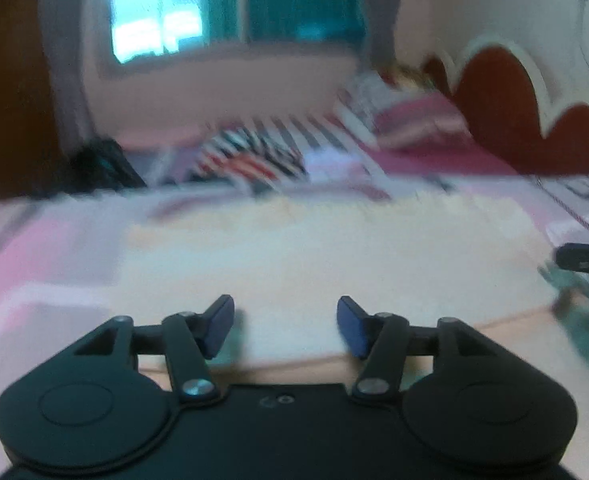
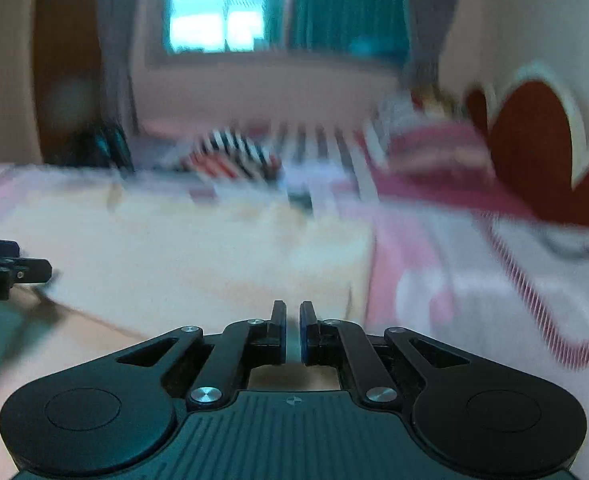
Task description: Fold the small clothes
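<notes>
A cream-white cloth (image 1: 314, 248) lies spread flat on the bed, blurred by motion; it also shows in the right wrist view (image 2: 198, 248). My left gripper (image 1: 285, 326) is open and empty, low over the cloth's near edge. My right gripper (image 2: 293, 330) has its jaws nearly together with a thin gap; a pale sliver shows between them, and I cannot tell whether cloth is pinched. The right gripper shows at the far right of the left wrist view (image 1: 586, 258), and the left gripper at the far left of the right wrist view (image 2: 10, 270).
A pink and white patterned bedsheet (image 2: 474, 280) covers the bed. A striped pile of clothes (image 1: 254, 156) and pink pillows (image 1: 418, 124) lie at the far side. A red headboard (image 1: 506, 108) stands at the right, a window (image 1: 154, 8) behind.
</notes>
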Demonstrator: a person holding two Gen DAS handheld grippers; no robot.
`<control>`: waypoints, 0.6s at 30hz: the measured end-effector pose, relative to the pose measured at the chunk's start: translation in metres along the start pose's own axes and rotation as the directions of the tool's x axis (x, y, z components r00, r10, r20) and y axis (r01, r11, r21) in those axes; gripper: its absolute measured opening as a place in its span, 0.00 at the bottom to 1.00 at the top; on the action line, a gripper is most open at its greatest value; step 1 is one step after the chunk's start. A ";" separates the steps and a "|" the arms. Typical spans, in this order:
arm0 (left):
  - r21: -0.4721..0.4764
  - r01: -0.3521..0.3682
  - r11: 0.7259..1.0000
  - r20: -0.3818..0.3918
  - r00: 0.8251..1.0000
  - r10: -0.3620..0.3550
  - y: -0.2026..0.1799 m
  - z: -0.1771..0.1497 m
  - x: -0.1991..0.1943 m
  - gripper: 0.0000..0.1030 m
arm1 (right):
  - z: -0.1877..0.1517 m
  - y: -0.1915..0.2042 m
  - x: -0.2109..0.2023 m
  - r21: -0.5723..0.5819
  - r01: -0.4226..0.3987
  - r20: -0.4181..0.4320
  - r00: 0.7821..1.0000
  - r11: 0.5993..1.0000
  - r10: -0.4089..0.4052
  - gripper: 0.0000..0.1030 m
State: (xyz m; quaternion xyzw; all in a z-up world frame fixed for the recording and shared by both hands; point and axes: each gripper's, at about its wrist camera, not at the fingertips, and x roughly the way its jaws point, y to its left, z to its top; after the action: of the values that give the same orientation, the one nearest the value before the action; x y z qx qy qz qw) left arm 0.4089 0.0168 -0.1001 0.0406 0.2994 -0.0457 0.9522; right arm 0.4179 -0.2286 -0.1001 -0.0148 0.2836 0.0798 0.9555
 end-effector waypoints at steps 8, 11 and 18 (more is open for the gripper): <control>-0.024 -0.105 0.994 -0.022 0.994 0.104 0.013 -0.004 -0.009 0.57 | -0.018 -0.008 0.011 0.041 -0.036 -0.042 0.998 0.999 0.038 0.04; -0.070 -0.131 0.989 -0.094 0.988 0.124 0.024 -0.018 0.006 0.59 | -0.030 -0.012 0.012 0.029 -0.041 -0.090 0.995 0.999 0.043 0.04; -0.086 -0.069 0.994 -0.087 0.994 0.061 0.035 -0.014 -0.017 0.59 | -0.023 -0.031 -0.022 0.142 -0.100 -0.093 0.989 0.985 0.113 0.04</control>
State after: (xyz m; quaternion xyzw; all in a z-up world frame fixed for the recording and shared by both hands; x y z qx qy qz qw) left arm 0.3908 0.0542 -0.0996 0.0097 0.3393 0.0005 0.9406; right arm 0.3927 -0.2637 -0.1079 0.0620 0.3366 0.1104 0.9331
